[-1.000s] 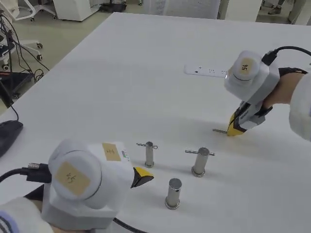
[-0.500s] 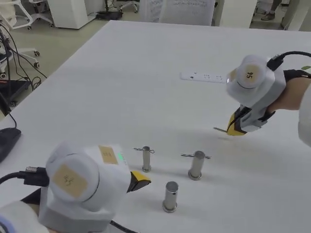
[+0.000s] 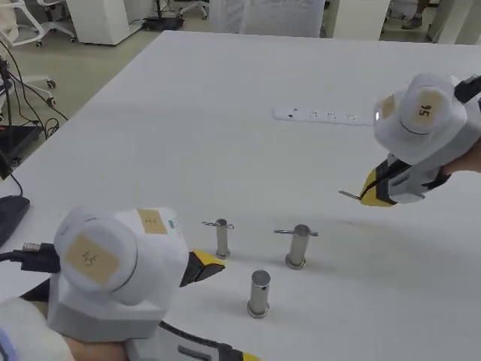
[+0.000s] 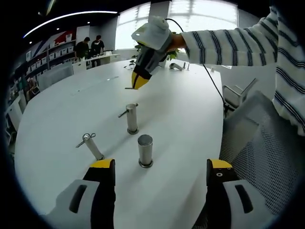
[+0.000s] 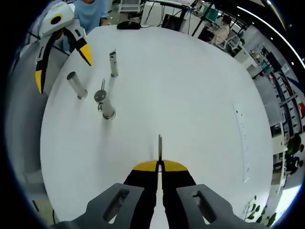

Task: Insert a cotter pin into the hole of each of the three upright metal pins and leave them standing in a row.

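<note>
Right gripper (image 3: 370,197) pinches a cotter pin (image 3: 348,195), shaft roughly level and well apart from the bare upright pin (image 3: 258,292) — which stands ahead and left of that shaft's tip — while the left gripper (image 4: 160,164), jaws spread, is just beside that pin.

Open-plan lab, large white worktable (image 3: 188,113) sitting mid-room.
Flat white power strip (image 3: 319,115) is lying on the table's far side. Grey floor (image 3: 83,60) is running round the table, with loose black cables (image 3: 19,98) trailing at the left and a white cabinet (image 3: 94,19) standing behind. Tall bright windows (image 4: 190,9) are flooding the far wall with daylight, and a curved white ceiling light strip (image 4: 71,16) is glowing overhead. Grey mesh office chair (image 4: 257,138) is standing just beside the table edge. Two people (image 4: 90,47) are standing by distant shelving (image 4: 47,52).
</note>
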{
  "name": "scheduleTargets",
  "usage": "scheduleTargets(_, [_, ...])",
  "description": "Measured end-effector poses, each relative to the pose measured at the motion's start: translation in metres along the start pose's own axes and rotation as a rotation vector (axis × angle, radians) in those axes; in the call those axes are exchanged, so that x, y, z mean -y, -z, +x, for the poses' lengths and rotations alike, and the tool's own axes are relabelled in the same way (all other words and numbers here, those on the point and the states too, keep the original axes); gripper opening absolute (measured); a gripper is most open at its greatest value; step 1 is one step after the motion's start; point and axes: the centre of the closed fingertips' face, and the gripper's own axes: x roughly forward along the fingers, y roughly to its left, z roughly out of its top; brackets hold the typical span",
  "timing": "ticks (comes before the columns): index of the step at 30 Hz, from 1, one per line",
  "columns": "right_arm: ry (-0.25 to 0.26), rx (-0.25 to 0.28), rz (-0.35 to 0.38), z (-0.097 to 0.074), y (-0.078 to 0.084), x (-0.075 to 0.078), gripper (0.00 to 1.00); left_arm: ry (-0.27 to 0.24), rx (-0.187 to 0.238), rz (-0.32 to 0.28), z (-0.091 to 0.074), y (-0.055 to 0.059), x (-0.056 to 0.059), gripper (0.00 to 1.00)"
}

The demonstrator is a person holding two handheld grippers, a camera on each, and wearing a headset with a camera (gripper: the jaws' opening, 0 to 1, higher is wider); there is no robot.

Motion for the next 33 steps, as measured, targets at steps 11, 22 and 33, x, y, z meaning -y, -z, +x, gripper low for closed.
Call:
scheduleTargets(11, [0.051,0.012,-0.071,-0.020,-0.011,-0.031,0.03,-0.043,0.072,-0.014,-0.008,-0.020,-0.013,0.74])
scheduleTargets(22, [0.069,0.058,-0.052,-0.031,-0.021,-0.058,0.03,-0.040,0.104,0.038,-0.001,-0.043,-0.011,0.70])
scheduleTargets(33, [0.123,0.080,0.004,-0.044,-0.017,-0.072,0.03,-0.001,0.136,0.050,0.015,-0.060,-0.001,0.66])
